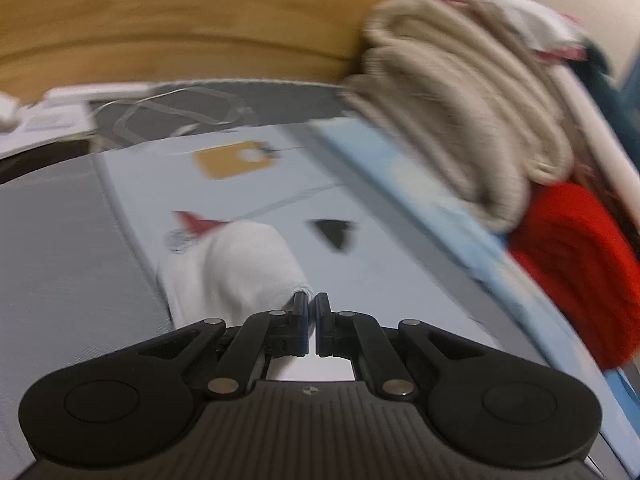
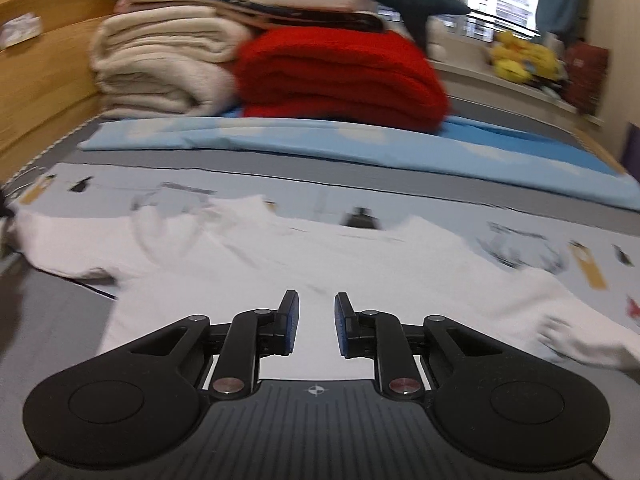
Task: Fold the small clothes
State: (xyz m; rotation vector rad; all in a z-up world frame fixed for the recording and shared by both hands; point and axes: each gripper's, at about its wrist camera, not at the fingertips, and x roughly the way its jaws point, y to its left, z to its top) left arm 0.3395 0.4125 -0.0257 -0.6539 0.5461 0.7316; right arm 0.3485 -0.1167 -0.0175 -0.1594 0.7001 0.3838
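A white T-shirt [image 2: 320, 256] lies spread flat on a pale grey patterned bed sheet [image 2: 440, 216]. My right gripper [image 2: 316, 300] hovers over the shirt's lower middle, open, with nothing between its fingers. In the left wrist view a bunched part of the white shirt [image 1: 236, 264] rises in a cone to the fingertips of my left gripper [image 1: 311, 300]. That gripper is shut, and the cloth's tip seems pinched at its left finger. The view is blurred, so the exact edge held is unclear.
Folded beige blankets [image 2: 160, 68] and a red blanket [image 2: 340, 76] are stacked at the far side on a light blue pad [image 2: 320, 140]. A wooden bed board [image 2: 40, 100] runs along the left. A window sill with yellow toys [image 2: 520, 56] is at the right.
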